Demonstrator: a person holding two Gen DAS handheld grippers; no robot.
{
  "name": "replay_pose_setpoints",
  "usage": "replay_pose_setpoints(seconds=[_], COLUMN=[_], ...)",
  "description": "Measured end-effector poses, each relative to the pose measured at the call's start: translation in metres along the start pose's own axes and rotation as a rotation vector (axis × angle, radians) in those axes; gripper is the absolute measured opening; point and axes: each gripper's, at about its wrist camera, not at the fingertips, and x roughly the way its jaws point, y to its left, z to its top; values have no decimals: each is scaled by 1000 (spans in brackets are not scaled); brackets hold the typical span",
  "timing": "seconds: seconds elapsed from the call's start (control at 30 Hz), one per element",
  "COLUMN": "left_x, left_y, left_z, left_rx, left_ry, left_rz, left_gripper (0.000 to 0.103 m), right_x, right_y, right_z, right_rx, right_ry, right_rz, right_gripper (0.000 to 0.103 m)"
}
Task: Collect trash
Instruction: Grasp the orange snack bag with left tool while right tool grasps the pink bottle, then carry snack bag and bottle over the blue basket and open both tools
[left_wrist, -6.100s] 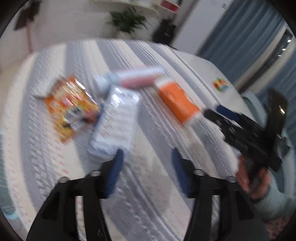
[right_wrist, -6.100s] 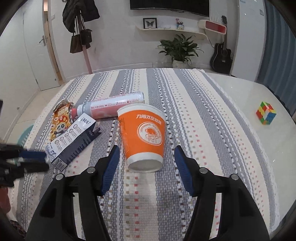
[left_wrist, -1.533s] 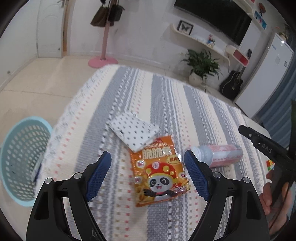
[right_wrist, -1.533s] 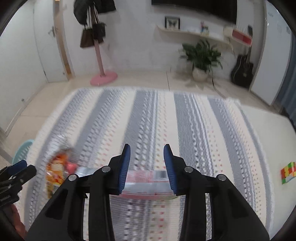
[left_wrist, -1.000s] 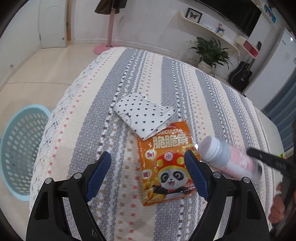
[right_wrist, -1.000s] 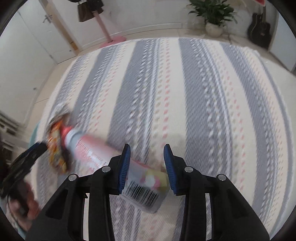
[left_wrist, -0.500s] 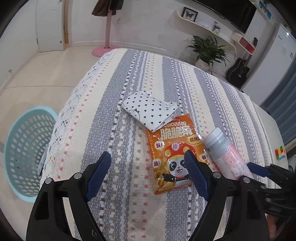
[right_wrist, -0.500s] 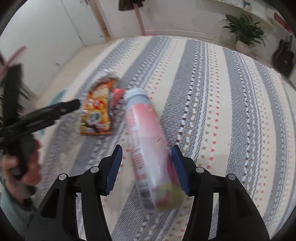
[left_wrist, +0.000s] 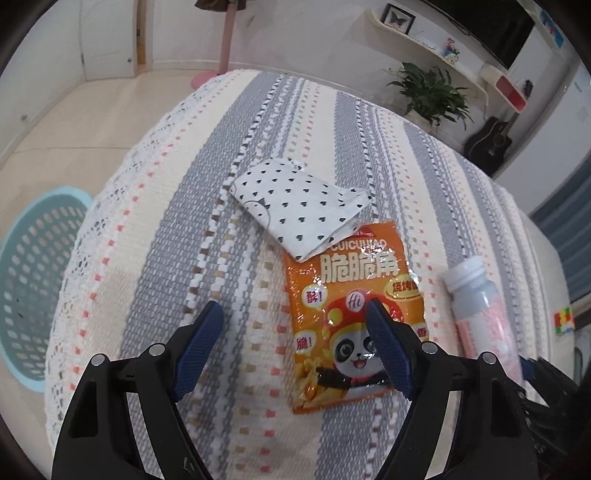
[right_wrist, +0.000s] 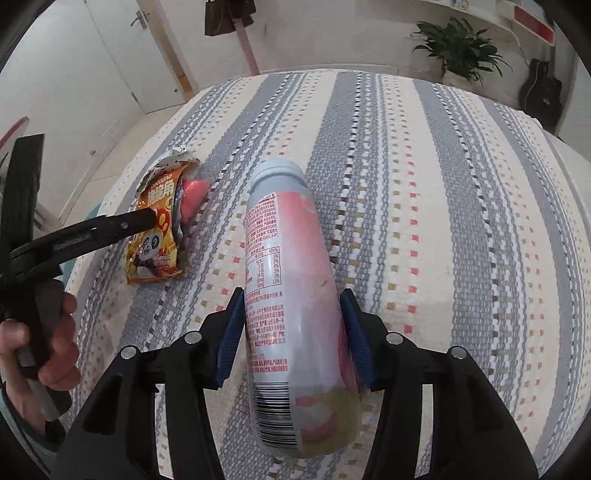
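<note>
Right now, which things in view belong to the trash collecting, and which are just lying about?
Part of the job:
- pink-and-white plastic bottle, between the right tool's fingers
- orange panda-print snack bag, under the open left tool
- white heart-dotted paper wrapper
- light-blue perforated basket on the floor

Just lying about:
- multicoloured puzzle cube
- potted plant
- black guitar

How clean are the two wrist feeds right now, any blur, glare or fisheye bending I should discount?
Left wrist: sharp; glare spots on the glossy orange panda snack bag; the striped tablecloth bulges like a dome. Right wrist: the pink-and-white plastic bottle is sharp, its label readable, though stretched large between the fingers of the right gripper; stripes bend outward, dark corners.
</note>
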Motion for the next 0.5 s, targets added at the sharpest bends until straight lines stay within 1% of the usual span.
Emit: replay_pose_setpoints(seconds=[0.07,0.1,0.13,0.17,0.2,0.23,0.27,0.3,0.4,0.5], left_x=[2,3,4,5,6,5,4,1,-7,-24], left_y=[-12,-21,-29,-35,-44,-48,-49,-50,-49,-45], left_z=[-2,-5,-7,-9,-11,-13,-14,-15,-16,-17], left_rx=[28,55,86,112,140,154,157,154,170,185], left_ry=[-5,-7,-9,-5,9,14,21,26,0,-46], left_rz=[12,20,30,37,36,14,-15,-48,-68,-112], left_gripper=[67,59,49,43,30,10,3,3,1,1], right_x=[-3,-4,-7,-9,-10,-12,-16,-19,-28,-38], right_y=[-2,-2,0,-2,-2,-4,-4,-4,-1,3], right_z=[-2,-3,-5,-6,-7,-7,-10,-11,-11,-8], right_rx=[-12,-16,-17,-15,-12,-7,-4,-1,-4,-13], right_ry=[-10,-16,-22,-31,-36,-43,-48,-56,-79,-106], right_rz=[-14,-17,-18,-19,-20,-19,-17,-18,-26,-34], right_gripper=[48,48,48,48,48,48,47,47,46,46])
